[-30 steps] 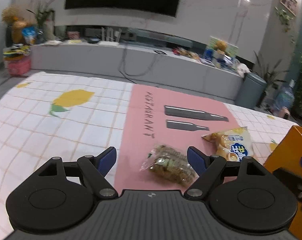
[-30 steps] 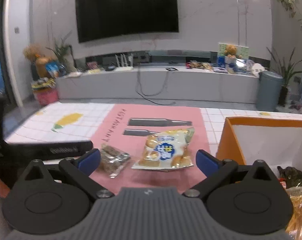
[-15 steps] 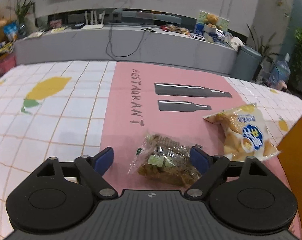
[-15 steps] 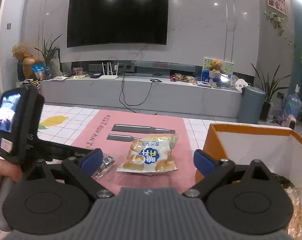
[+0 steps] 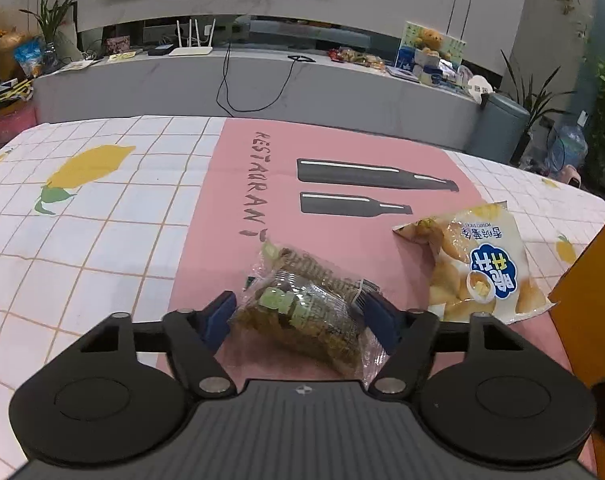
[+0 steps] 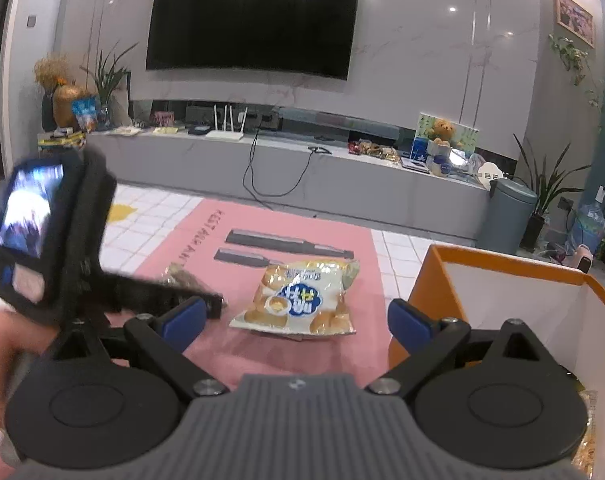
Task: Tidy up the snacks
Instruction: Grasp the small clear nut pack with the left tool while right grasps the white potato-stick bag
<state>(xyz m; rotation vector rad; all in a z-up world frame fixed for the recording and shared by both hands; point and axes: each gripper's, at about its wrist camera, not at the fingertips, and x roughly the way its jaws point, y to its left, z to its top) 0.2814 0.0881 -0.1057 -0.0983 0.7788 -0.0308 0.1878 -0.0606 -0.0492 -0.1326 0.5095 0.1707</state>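
Observation:
A clear bag of brown snack pieces (image 5: 302, 312) lies on the pink mat (image 5: 342, 232). My left gripper (image 5: 304, 316) is closed against both sides of this bag, which rests on the mat. A yellow chip bag with a blue logo (image 5: 482, 264) lies to its right and shows in the right wrist view (image 6: 298, 300). My right gripper (image 6: 294, 320) is open and empty, hovering in front of the chip bag. The orange box (image 6: 502, 272) stands at the right.
The table has a white checked cloth with lemon prints (image 5: 82, 168). The left hand-held device (image 6: 42, 232) fills the left of the right wrist view. A snack packet (image 6: 586, 440) lies inside the box. A TV console (image 5: 262, 80) stands beyond the table.
My left gripper has moved forward and down and closed its fingers onto the clear snack bag. My right gripper has stayed open and shifted slightly.

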